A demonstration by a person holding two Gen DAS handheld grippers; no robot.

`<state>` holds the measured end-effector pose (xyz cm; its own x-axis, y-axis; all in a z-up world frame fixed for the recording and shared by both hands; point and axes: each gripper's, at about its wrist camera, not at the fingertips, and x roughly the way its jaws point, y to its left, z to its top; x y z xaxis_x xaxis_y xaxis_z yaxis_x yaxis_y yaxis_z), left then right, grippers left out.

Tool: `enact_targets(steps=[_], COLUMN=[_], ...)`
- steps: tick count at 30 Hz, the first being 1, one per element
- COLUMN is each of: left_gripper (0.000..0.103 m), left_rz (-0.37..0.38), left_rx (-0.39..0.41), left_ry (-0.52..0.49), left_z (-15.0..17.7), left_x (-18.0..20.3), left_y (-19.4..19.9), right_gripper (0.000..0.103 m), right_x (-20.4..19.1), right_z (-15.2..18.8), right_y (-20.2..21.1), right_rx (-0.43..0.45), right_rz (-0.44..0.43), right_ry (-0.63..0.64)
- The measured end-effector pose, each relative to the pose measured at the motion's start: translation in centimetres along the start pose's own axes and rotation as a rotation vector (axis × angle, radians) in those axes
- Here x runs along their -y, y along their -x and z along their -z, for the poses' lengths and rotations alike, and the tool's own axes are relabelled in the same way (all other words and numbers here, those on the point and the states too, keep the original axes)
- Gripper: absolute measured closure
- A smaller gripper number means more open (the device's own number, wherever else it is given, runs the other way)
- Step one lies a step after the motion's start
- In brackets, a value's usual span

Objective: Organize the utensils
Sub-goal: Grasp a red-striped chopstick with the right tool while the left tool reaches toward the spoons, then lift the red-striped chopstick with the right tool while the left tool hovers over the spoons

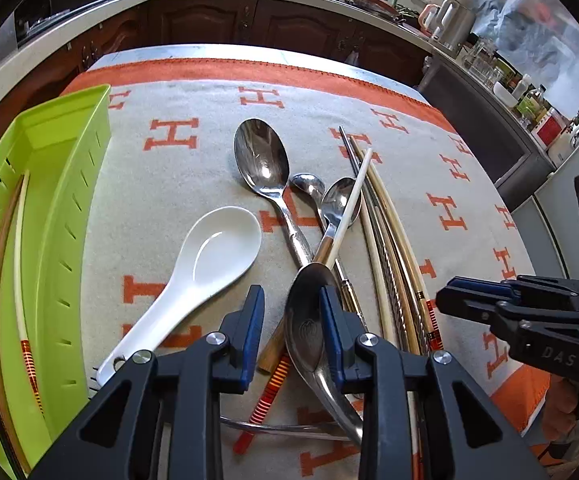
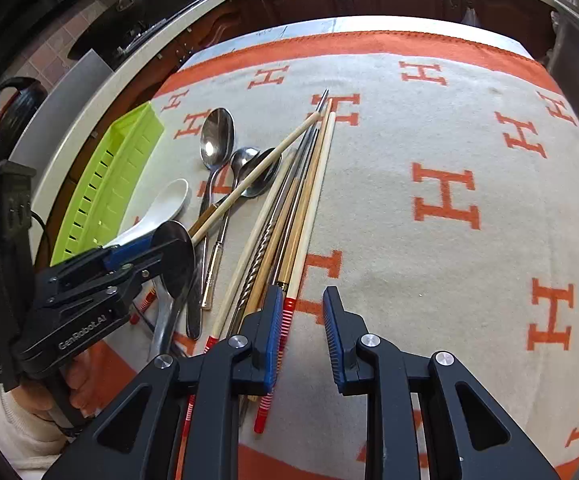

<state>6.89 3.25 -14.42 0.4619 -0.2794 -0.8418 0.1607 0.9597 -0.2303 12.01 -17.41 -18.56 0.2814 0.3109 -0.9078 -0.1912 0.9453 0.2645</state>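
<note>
A pile of utensils lies on the orange-and-grey H-pattern cloth (image 1: 177, 184): a white ceramic spoon (image 1: 205, 264), a large steel spoon (image 1: 261, 156), two smaller steel spoons (image 1: 339, 200), and several chopsticks (image 1: 389, 248). My left gripper (image 1: 291, 320) is open just above the pile, its right finger (image 1: 331, 332) over the bowl of a steel spoon (image 1: 307, 320); it also shows in the right wrist view (image 2: 145, 248). My right gripper (image 2: 303, 332) is open and empty, its left finger beside the chopsticks' (image 2: 301, 208) near ends.
A lime-green slotted tray (image 1: 65, 184) stands at the table's left edge and holds two chopsticks (image 1: 19, 264). Kitchen counters and dark cabinets (image 1: 249, 20) lie beyond the table. Bare cloth (image 2: 469, 184) spreads to the right of the chopsticks.
</note>
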Motion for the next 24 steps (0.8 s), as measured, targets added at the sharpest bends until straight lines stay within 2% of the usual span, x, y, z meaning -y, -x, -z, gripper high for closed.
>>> enact_targets(steps=[4,5,7,9,11,13,17,24], left_gripper=[0.076,0.076,0.076,0.076,0.076,0.076,0.074,0.070], left_rz=[-0.023,-0.030,-0.042,-0.049,-0.049,-0.058,-0.053,-0.037], left_rx=[0.000,0.000,-0.001,0.005,0.010,0.013,0.023,0.032], left_ry=[-0.020,-0.023,-0.024,-0.024,-0.026,-0.028,-0.045,-0.084], left_z=[-0.1,-0.2,-0.3,-0.5,-0.6,-0.9,-1.4,-1.7], left_x=[0.2,0.2,0.2,0.3,0.3,0.6,1.4,3.2], left_y=[0.1,0.2,0.3,0.7,1.1,1.5,2.5,3.6], right_gripper=[0.087,0.093,0.094,0.102,0.102,0.102,0.102,0.102], right_x=[-1.1,-1.4,-1.7,-1.6,-1.5,-1.1,0.5,0.2], right_z=[-0.3,-0.3,-0.4,-0.2,-0.1,-0.3,-1.1,-1.7], right_y=[-1.1,-1.1,-1.0,-1.2,-0.9,-0.7,-0.2,-0.1], right_rx=[-0.005,0.004,0.011,0.004,0.014,0.001,-0.027,-0.043], right_rz=[0.063,0.096,0.126,0.171,0.186,0.160,-0.002,-0.054], right_ry=[0.049,0.067,0.084,0.097,0.113,0.078,-0.058,-0.075])
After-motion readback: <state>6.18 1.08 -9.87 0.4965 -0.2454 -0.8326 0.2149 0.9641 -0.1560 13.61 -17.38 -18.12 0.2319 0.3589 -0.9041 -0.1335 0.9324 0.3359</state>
